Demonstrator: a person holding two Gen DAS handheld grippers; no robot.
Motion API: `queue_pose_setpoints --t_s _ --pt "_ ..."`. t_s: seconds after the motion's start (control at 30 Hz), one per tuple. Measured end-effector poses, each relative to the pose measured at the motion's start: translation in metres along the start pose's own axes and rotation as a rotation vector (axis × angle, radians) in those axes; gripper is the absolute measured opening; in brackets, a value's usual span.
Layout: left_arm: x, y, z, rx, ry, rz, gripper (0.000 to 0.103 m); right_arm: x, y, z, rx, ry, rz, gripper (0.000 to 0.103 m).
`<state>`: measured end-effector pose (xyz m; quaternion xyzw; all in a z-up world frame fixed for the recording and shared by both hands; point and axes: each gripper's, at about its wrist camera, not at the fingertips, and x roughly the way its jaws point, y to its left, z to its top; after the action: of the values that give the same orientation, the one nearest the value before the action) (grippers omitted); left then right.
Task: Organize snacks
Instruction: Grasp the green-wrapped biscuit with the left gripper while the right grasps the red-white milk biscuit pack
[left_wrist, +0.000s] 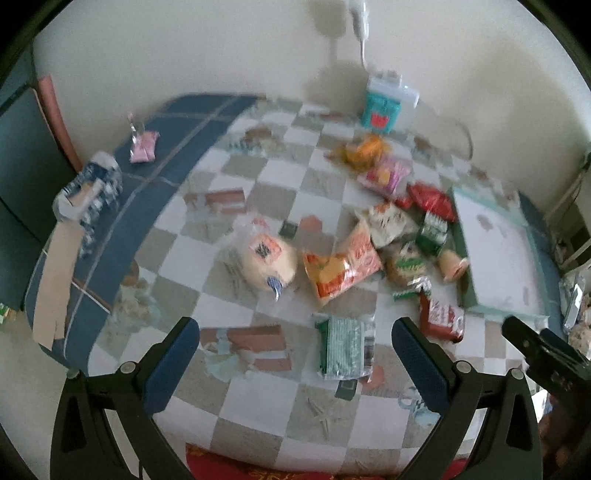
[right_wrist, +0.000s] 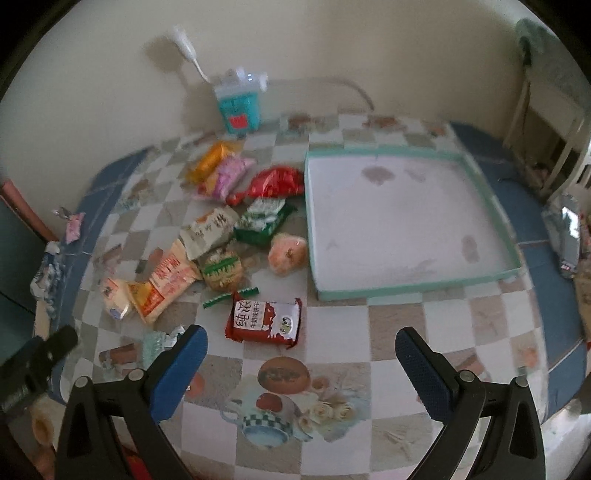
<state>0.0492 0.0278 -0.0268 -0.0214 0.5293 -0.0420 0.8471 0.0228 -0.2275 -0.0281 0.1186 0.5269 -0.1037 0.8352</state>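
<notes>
Several snack packets lie loose on the checked tablecloth left of a shallow white tray with a teal rim (right_wrist: 495, 214), also in the left wrist view (left_wrist: 466, 280). My left gripper (left_wrist: 295, 343) is open above the near table edge, with a green packet (left_wrist: 345, 347) between its fingers' line. A cream bun bag (left_wrist: 266, 258) and an orange packet (left_wrist: 341, 267) lie beyond. My right gripper (right_wrist: 301, 350) is open and empty, just behind a red-and-white packet (right_wrist: 266, 320). A red bag (right_wrist: 275, 181), a green-white packet (right_wrist: 263, 221) and a round peach bun (right_wrist: 287, 254) lie by the tray's left side.
A teal box (right_wrist: 240, 107) with a white cord stands at the back wall. A blue-white wrapper (left_wrist: 88, 192) and a pink packet (left_wrist: 143, 147) lie on the table's blue left border. A silver bag (right_wrist: 563, 232) sits at the far right. White furniture stands behind.
</notes>
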Motion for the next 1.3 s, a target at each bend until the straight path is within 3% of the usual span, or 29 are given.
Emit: queue_pose_setpoints --t_s 0.23,0.43,0.77,1.07,1.3 --pt "0.045 -0.012 -0.003 0.003 0.155 -0.014 0.103 0.055 0.008 0.003 -0.009 0.119 -0.024 0.1" --pt "0.067 -0.018 -0.002 0.002 0.216 -0.03 0.103 0.085 0.009 0.006 0.0 0.173 -0.011 0.097" --pt "0.086 -0.036 -0.001 0.052 0.249 -0.025 0.103 0.114 0.02 0.013 0.025 0.225 0.038 0.097" --pt "0.095 -0.043 0.003 0.057 0.26 -0.015 0.103 0.104 0.034 0.022 0.011 0.199 0.092 0.097" --pt "0.097 -0.043 0.002 0.056 0.261 -0.012 0.102 0.114 0.04 0.018 -0.007 0.223 0.012 0.097"
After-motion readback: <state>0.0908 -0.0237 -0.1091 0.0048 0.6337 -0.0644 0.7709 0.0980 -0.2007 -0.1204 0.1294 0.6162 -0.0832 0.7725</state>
